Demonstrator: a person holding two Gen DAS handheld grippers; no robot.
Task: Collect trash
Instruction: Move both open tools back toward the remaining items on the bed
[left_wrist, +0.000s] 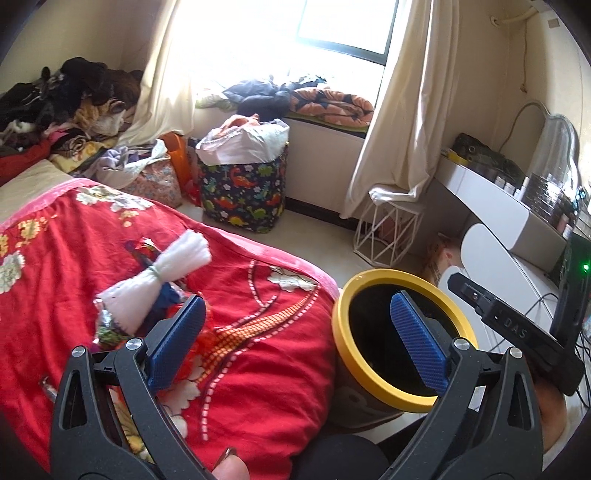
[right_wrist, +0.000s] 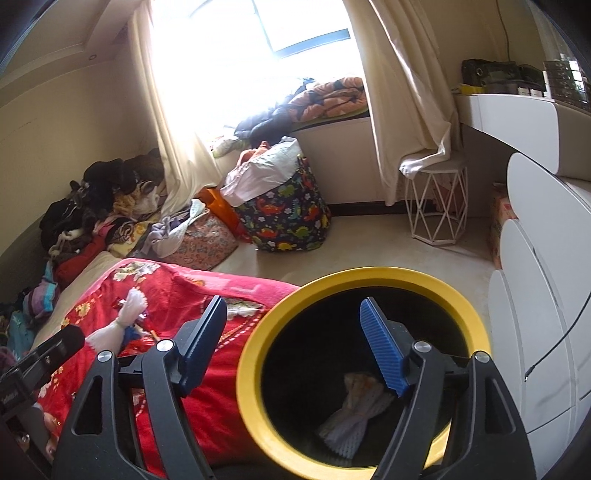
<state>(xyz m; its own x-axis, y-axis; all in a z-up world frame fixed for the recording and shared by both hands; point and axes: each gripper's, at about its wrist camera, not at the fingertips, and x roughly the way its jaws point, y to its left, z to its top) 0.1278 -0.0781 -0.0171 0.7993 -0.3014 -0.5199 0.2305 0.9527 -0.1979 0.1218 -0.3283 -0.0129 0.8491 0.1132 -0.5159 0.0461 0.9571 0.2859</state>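
right claw (right_wrist: 295, 343) spread over bin (right_wrist: 251, 369), foam wrap (right_wrist: 354, 417) dim inside, bin base hidden

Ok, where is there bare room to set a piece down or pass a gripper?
Bare floor lies between the dinosaur bin, wire stool and yellow-rimmed bin. The red blanket is bare toward that bin. It is crowded around the white bundle.

1. The bin (right_wrist: 255, 354) has a yellow rim and a black inside.
2. The blanket (left_wrist: 258, 332) is red with white flowers.
3. The laundry basket (left_wrist: 243, 195) is dark blue with coloured dinosaurs.
4. The tool pads (left_wrist: 419, 339) are blue.
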